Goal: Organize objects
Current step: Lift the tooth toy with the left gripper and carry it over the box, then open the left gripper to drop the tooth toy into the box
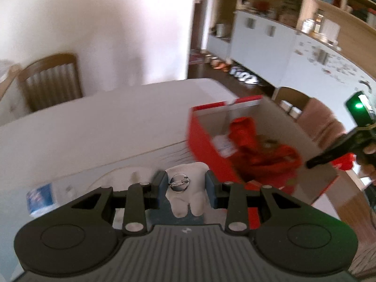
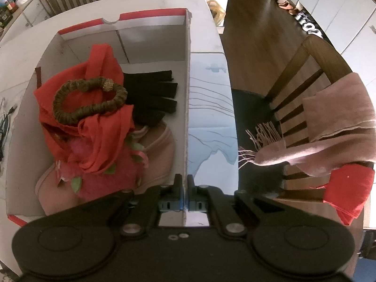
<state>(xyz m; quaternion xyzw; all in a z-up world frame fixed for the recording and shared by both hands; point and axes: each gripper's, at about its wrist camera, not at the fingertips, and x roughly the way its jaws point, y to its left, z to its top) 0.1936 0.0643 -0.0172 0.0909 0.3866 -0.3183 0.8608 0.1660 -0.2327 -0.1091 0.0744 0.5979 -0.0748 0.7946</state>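
My left gripper (image 1: 186, 185) is shut on a small white tooth-shaped badge (image 1: 188, 195) with a round metal pin back, held above the white table (image 1: 94, 129). To its right stands a red cardboard box (image 1: 202, 141). My right gripper (image 2: 184, 181) is shut on the thin right wall of the box (image 2: 188, 94); in the left wrist view the right gripper (image 1: 315, 162) shows at that box's far side, held by a hand. Inside lie a red cloth (image 2: 103, 122), an olive scrunchie (image 2: 70, 115), black gloves (image 2: 152, 96), a pink cap (image 2: 159, 148) and a pink fluffy piece (image 2: 112, 183).
A wooden chair (image 2: 312, 70) beside the table carries a pink fringed scarf (image 2: 329, 122) and a red cloth (image 2: 347, 188). Another chair (image 1: 50, 80) stands at the table's far side. A blue-labelled item (image 1: 38, 198) lies left of my left gripper. White cupboards (image 1: 258, 40) line the back.
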